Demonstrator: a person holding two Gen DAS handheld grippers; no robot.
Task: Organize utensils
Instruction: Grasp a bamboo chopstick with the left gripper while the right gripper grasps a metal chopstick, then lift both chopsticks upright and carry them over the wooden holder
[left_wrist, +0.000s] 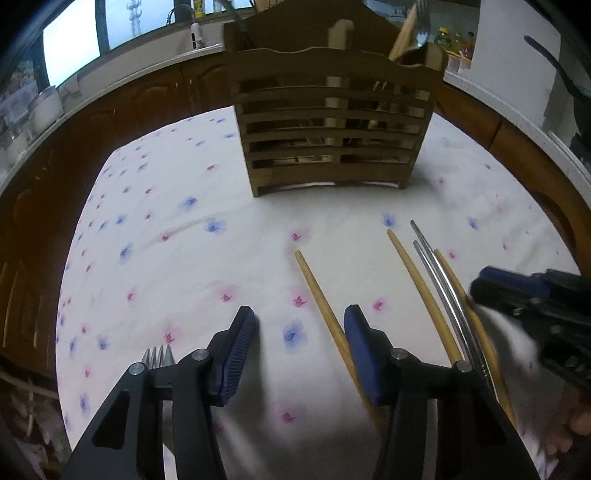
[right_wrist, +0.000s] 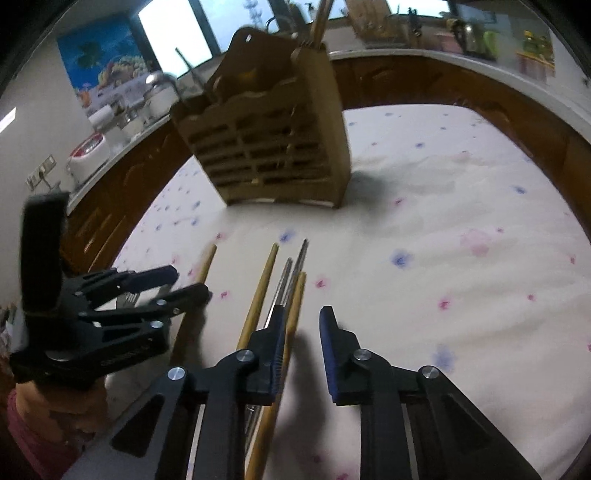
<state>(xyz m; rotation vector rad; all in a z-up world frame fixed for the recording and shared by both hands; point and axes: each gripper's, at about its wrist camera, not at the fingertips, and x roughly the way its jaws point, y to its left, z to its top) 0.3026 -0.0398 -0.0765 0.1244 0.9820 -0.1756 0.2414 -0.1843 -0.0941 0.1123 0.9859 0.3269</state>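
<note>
A slatted wooden utensil holder (left_wrist: 328, 122) stands at the table's far side, with a fork and wooden sticks in its right slot; it also shows in the right wrist view (right_wrist: 273, 147). Wooden chopsticks (left_wrist: 321, 299) and metal chopsticks (left_wrist: 439, 280) lie on the floral cloth. A fork (left_wrist: 159, 356) lies behind my left finger. My left gripper (left_wrist: 301, 325) is open and empty, one wooden chopstick by its right finger. My right gripper (right_wrist: 303, 325) is open and empty, just right of the chopsticks (right_wrist: 291, 280). It shows in the left wrist view (left_wrist: 491, 286).
The white floral tablecloth (left_wrist: 184, 240) covers the table. Brown cabinets and a white counter (right_wrist: 461, 62) with jars and appliances ring the table. My left gripper appears in the right wrist view (right_wrist: 184, 284).
</note>
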